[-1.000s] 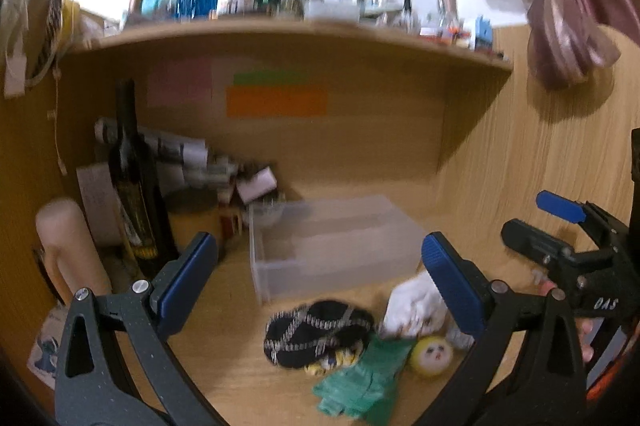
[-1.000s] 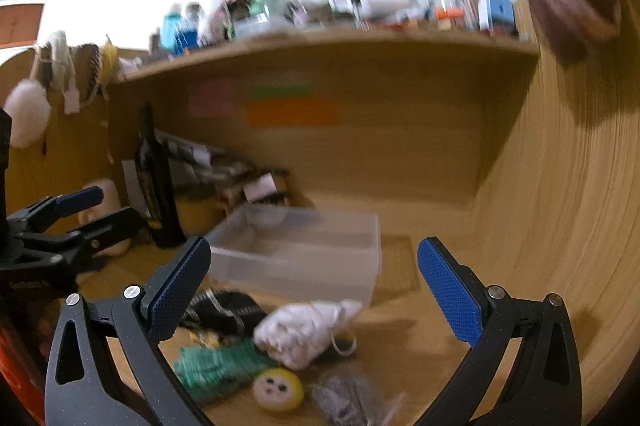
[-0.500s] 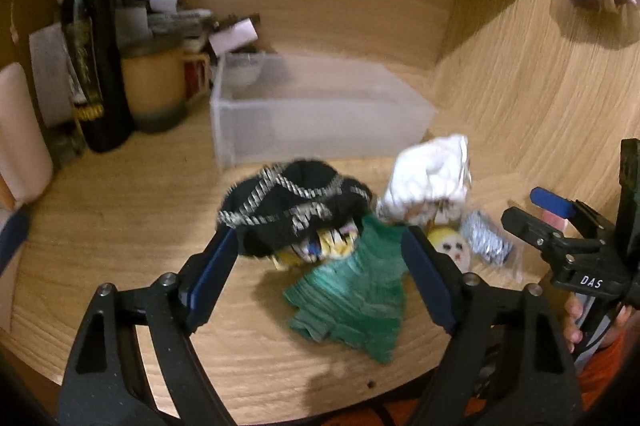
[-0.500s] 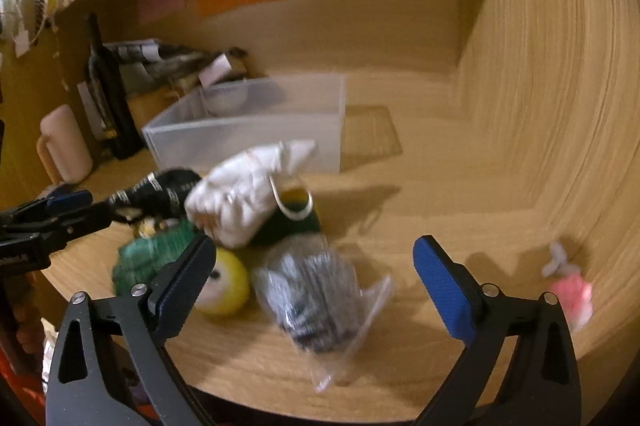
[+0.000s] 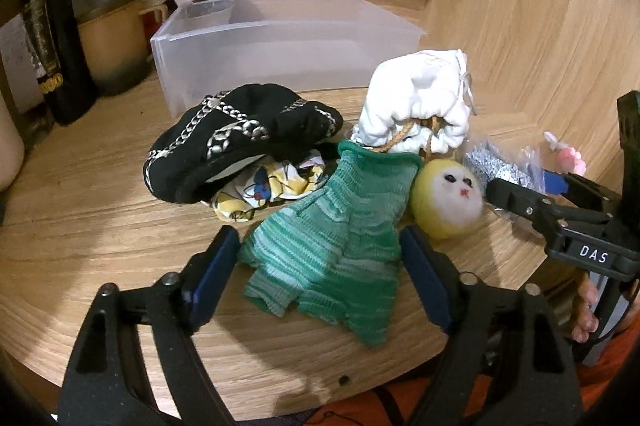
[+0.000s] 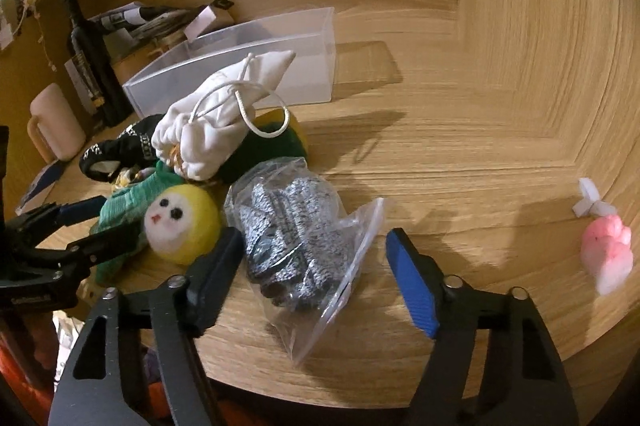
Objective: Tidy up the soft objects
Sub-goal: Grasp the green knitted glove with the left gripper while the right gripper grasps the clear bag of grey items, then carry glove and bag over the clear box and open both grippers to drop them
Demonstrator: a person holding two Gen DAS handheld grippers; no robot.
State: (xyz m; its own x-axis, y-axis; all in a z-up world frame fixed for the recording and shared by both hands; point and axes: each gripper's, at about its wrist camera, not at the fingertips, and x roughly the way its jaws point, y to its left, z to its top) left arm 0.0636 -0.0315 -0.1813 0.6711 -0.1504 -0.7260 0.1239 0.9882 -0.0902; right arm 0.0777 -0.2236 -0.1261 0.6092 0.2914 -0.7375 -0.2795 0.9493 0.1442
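Left gripper: fingers spread, straddling green striped knitted glove. Right gripper: fingers spread, around clear plastic bag of grey speckled fabric.

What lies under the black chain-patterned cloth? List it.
A crumpled yellow printed fabric pokes out beneath the black chain-patterned cloth's front edge, resting on the wooden desk. Whatever lies deeper under the black cloth is covered and cannot be seen.
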